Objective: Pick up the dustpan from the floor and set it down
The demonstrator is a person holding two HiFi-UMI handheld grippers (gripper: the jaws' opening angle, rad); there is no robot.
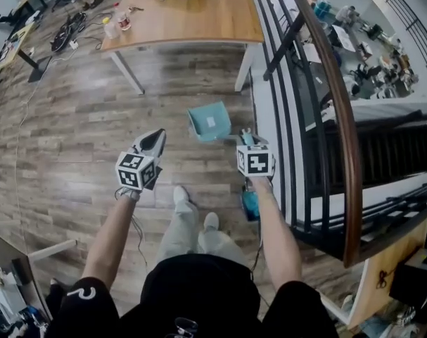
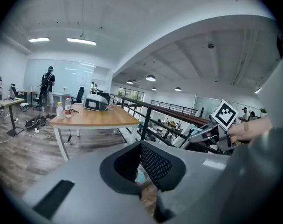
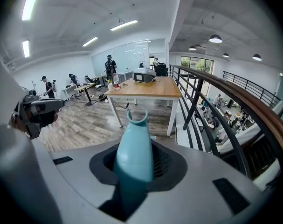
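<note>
In the head view the teal dustpan hangs out in front of me over the wood floor; whether it touches the floor I cannot tell. My right gripper is shut on its handle. In the right gripper view that teal handle stands up between the black pads and ends in an open loop. My left gripper is level with the right one, a little to the left of the pan. Its jaws come together to a point and hold nothing. In the left gripper view only a thin slit shows between the pads.
A wooden table stands ahead, with a device and bottles on it. A dark metal railing with a wooden handrail runs close along my right. Cables lie on the floor at far left. People stand far off.
</note>
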